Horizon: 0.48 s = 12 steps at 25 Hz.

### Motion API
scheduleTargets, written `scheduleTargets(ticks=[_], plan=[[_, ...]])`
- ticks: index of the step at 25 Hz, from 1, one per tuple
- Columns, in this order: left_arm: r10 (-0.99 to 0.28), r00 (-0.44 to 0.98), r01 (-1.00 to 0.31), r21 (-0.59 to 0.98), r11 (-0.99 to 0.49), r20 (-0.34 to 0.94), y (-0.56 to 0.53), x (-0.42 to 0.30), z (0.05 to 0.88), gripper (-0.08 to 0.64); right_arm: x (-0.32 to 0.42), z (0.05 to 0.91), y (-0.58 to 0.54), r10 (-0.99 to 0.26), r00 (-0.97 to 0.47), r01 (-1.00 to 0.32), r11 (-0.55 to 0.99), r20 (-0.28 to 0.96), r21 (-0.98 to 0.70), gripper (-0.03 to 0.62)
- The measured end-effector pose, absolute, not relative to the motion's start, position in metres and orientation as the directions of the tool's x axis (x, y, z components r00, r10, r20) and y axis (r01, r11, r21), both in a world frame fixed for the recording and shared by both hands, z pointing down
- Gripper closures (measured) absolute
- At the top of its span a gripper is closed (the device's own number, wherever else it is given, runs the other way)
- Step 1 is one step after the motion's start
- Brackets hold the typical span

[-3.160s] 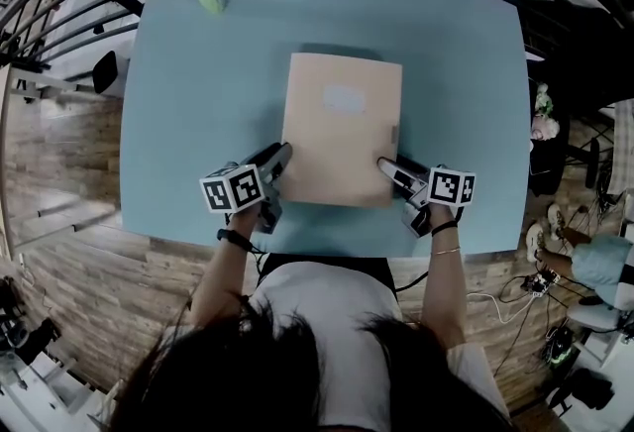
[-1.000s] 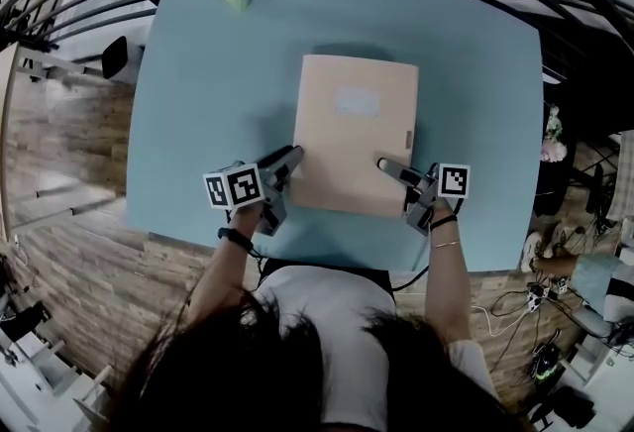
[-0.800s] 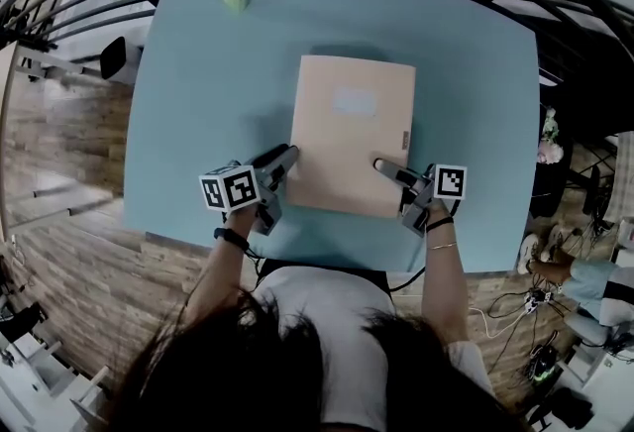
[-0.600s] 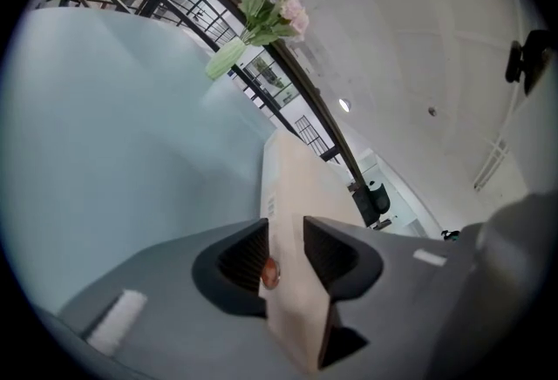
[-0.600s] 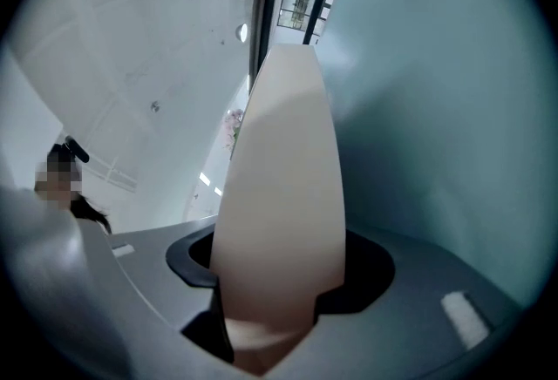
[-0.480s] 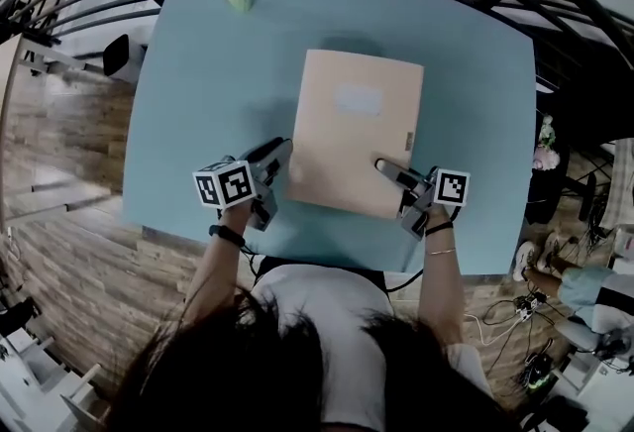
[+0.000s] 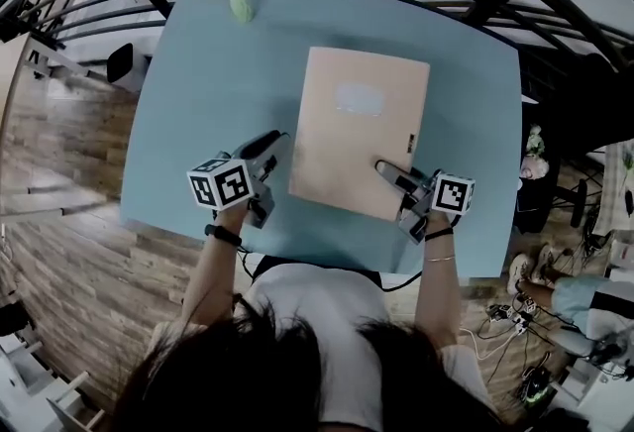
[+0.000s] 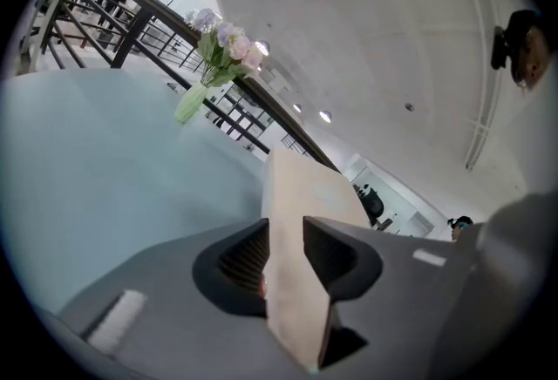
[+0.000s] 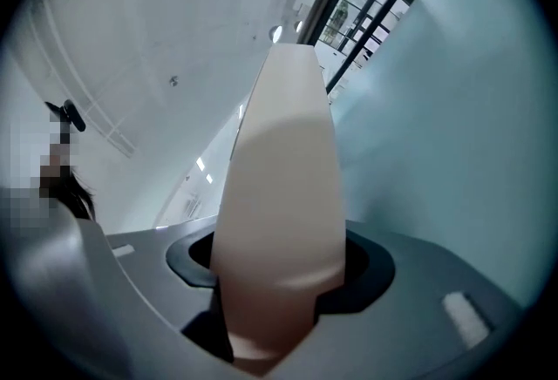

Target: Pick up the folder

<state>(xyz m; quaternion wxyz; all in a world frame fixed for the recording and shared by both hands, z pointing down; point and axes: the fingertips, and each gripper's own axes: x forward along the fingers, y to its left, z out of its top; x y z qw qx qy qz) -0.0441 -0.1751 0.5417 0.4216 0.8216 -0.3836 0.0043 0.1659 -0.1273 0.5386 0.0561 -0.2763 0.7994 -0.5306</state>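
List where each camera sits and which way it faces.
Head view: on the person's head, looking steeply down at the table; hair, forearms, left gripper and right gripper show.
Left gripper view: rides that gripper, looks along its jaws, which have just been closing on the folder, toward the flower vase.
Right gripper view: along its jaws, shut on the folder, ceiling beyond.
All three share folder and table.
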Motion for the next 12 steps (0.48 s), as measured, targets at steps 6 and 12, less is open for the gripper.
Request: scheduleTargets(ticks=[6,12], plan=[[-0.643,0.706,-0.651,0.630,-0.424,0.297,-0.171,-0.033,0.511,0.382,0.178,0.512,-0.125,-0.565,-0.796,-0.457,0.331,0.215,-0.825,0.324],[-0.666,0.698,-0.674,0.556,-0.487,0.263,-0.164,-0.027,0.481,0.387,0.195,0.487,-0.120,-0.651,-0.721,-0.571,0.363,0.238,-0.737,0.324]])
